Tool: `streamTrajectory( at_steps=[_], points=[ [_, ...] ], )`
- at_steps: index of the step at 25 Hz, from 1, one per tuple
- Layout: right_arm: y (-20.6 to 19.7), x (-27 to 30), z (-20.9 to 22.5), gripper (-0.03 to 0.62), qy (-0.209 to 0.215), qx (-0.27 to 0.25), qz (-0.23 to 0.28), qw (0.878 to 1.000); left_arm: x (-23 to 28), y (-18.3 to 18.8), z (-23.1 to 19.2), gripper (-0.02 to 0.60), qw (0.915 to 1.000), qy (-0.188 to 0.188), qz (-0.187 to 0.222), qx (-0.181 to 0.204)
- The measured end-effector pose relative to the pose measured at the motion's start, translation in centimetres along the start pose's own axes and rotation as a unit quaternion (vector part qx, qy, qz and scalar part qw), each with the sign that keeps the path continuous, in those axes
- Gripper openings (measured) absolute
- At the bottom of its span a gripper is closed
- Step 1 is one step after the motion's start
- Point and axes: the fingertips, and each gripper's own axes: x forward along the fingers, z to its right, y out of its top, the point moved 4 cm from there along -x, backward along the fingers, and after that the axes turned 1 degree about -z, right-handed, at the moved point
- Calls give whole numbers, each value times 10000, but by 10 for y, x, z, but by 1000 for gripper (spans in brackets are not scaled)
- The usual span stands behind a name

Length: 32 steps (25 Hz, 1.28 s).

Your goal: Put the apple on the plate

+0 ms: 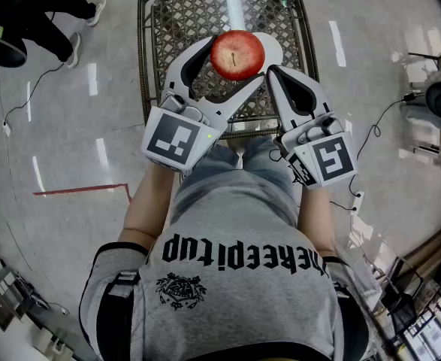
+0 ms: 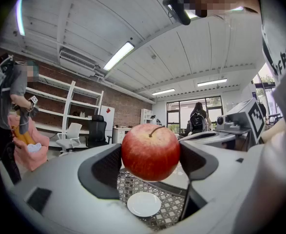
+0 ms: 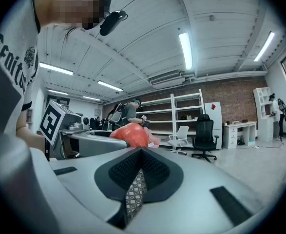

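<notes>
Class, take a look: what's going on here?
A person holds a gripper in each hand. The left gripper is clamped on the apple, held in the air above the plate, which lies on a lattice table. The right gripper is shut and empty, alongside. The apple is not yet on the plate.

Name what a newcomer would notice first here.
The red apple, clamped between the jaws of the left hand-held gripper and held in the air above the wire-mesh table. Below it on the mesh sits a white plate; the right hand-held gripper is alongside, jaws shut and empty.
</notes>
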Motion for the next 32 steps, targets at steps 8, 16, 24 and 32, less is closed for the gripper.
streamTrajectory(
  at_steps=[8,16,24,32],
  points=[
    [0,-4,10,9,12,-28,-3,10000,11,1,6,396,10000,-31,0,34],
    [3,-10,19,9,-32,59,62,10000,18,4,11,396,10000,-9,-15,51],
    [-2,-16,36,11,-61,149,96,9998,33,1,17,396,9999,59,-46,86],
    [0,-18,53,9,-2,117,81,9999,44,3,21,396,9996,248,-60,98]
  ],
)
